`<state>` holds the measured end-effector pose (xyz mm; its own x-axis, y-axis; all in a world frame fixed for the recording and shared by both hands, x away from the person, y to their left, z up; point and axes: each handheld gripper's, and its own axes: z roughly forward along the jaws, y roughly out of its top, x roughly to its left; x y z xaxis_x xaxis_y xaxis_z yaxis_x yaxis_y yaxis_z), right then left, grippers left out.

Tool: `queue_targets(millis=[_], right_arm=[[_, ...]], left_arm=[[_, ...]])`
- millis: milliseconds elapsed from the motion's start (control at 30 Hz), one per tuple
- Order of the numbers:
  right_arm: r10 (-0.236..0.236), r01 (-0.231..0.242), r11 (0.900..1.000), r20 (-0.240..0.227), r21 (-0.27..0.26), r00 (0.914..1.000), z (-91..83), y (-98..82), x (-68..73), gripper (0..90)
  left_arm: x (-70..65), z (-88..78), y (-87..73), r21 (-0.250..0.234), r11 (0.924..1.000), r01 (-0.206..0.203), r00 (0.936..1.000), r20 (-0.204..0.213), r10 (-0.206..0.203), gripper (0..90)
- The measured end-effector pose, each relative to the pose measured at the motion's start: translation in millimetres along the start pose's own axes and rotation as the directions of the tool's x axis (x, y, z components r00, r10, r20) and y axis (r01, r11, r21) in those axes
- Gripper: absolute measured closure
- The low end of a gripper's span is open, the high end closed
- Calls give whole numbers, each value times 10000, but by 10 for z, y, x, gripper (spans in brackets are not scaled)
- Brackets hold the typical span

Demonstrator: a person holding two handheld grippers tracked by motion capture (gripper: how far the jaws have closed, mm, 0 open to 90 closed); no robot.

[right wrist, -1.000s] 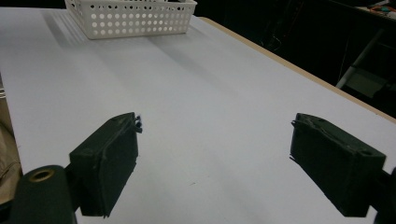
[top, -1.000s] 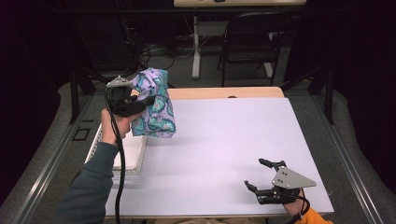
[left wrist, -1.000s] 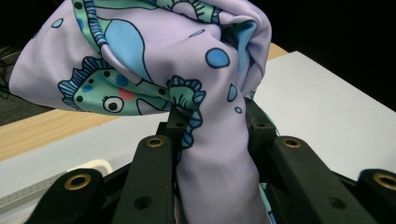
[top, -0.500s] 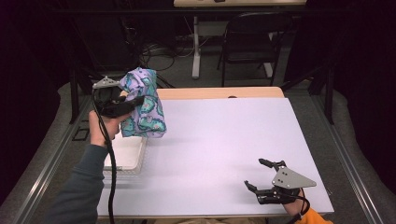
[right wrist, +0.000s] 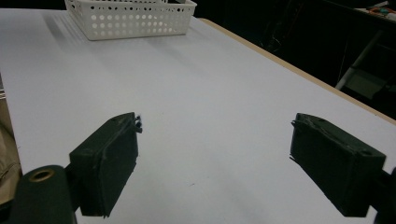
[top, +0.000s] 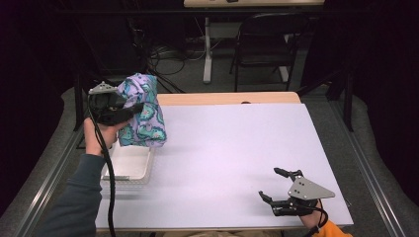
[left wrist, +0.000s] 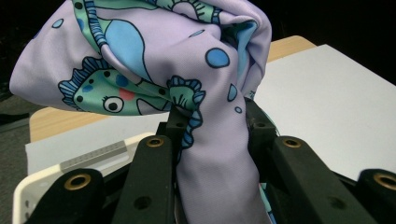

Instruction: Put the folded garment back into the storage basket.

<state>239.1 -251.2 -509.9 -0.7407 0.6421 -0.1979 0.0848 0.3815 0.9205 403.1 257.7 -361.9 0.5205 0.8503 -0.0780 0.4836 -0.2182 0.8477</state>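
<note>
A lilac cloth (top: pixel 143 111) printed with blue and green fish hangs in the air above the table's left side. My left gripper (top: pixel 129 109) is shut on the cloth (left wrist: pixel 212 154), whose bunched fabric runs up between the two black jaws and billows over them. Below it sits a white perforated basket (top: pixel 129 165) at the table's left edge. My right gripper (top: pixel 273 185) rests near the front right of the table, open, with bare white tabletop between its jaws; its pads (right wrist: pixel 109 161) stand wide apart.
The white table (top: pixel 237 148) has a wooden strip along its far edge. The basket (right wrist: pixel 133 18) shows far off in the right gripper view. A chair (top: pixel 262 49) and cables stand on the floor beyond the table.
My left gripper has carried the cloth further left and a little up, away from the table's middle. The right gripper has stayed put.
</note>
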Motion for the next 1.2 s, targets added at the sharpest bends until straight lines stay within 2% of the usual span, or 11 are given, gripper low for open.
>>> queue_targets(millis=[300, 867, 1200], right_arm=[[25, -25, 10000, -5, 47, 10000, 17, -2, 3, 145], [-26, 26, 10000, 26, -3, 10000, 5, 6, 0, 145], [-31, 31, 10000, 38, 28, 10000, 6, 6, -1, 145]], left_arm=[[117, -120, -45, 148, 9999, -16, 9999, -155, 19, 699], [213, -246, -93, 656, 9967, -481, 9972, -540, 517, 699], [305, -256, -155, 1168, 9908, -681, 9967, -363, 728, 699]])
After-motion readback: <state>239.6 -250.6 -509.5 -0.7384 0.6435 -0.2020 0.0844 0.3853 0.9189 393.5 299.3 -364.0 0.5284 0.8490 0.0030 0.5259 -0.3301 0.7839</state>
